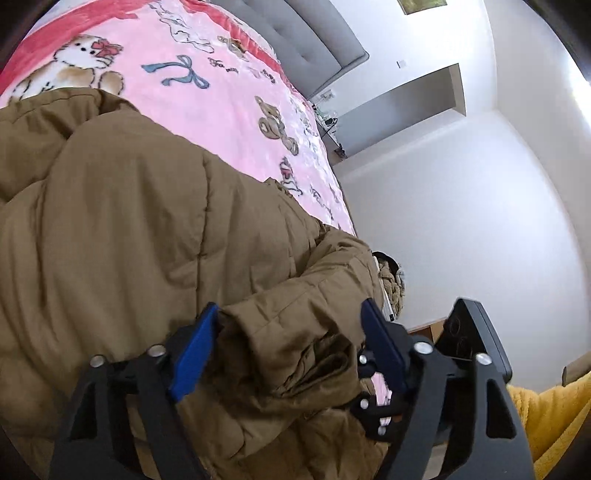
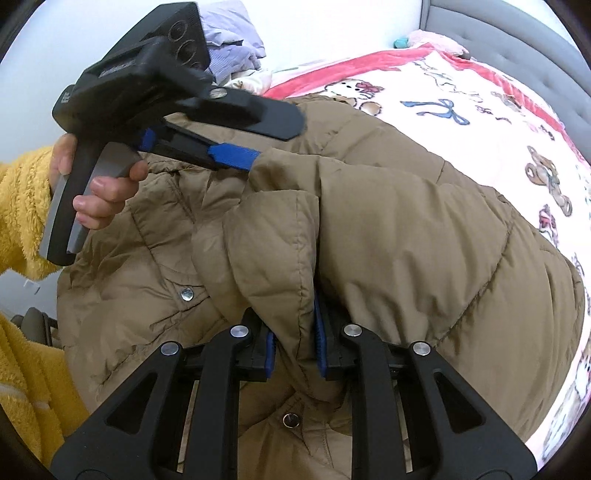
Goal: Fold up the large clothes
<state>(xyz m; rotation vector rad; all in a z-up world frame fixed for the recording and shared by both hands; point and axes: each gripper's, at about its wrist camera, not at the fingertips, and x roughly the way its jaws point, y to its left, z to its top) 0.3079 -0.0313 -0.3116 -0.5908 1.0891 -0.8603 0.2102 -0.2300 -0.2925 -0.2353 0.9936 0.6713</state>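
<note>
A brown puffer jacket [image 1: 129, 221] lies spread on a pink blanket [image 1: 184, 92] with bear prints. My left gripper [image 1: 288, 332] has a bunched sleeve end filling the gap between its blue pads, which touch the fabric on both sides. In the right wrist view the same left gripper [image 2: 240, 153], held by a hand [image 2: 107, 192], meets a raised fold of the jacket [image 2: 406, 229]. My right gripper [image 2: 293, 343] is shut on a thick fold of the jacket, which hangs between its blue pads. A silver snap [image 2: 187, 294] shows on the jacket front.
The blanket [image 2: 480, 110] covers a bed with a grey padded headboard [image 2: 517, 44]. Lilac clothes [image 2: 232, 33] are piled against the white wall. The person's yellow fleece sleeve [image 2: 22, 206] is at the left. White walls and a recess [image 1: 406, 107] lie beyond the bed edge.
</note>
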